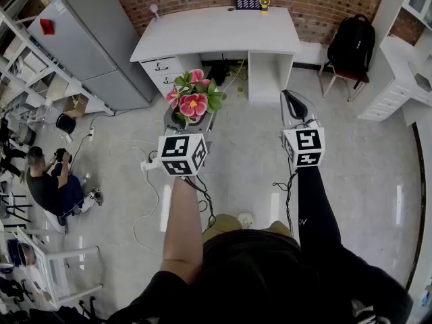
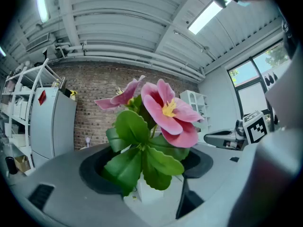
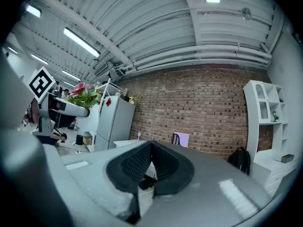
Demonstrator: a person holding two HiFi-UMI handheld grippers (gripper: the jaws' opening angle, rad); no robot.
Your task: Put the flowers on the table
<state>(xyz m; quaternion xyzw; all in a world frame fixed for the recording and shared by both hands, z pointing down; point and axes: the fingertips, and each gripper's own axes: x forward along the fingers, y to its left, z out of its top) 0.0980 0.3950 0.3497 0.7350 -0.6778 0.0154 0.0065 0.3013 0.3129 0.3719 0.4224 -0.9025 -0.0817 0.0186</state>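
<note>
Head view shows the left claw [image 1: 190,118] gripping the small white pot [image 2: 151,191] of the pink flowers [image 1: 194,98]. The blooms stand up out of its wide-set jaws, above the floor [image 1: 250,155] and well short of the white table [image 1: 223,32]. The right claw [image 1: 291,100] is pressed together, holding nothing.

Left claw [image 1: 190,120] grips wide, right claw [image 1: 295,106] closed, both held forward.

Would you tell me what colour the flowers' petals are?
Pink flowers, with yellow centres; clearest in the left gripper view.
</note>
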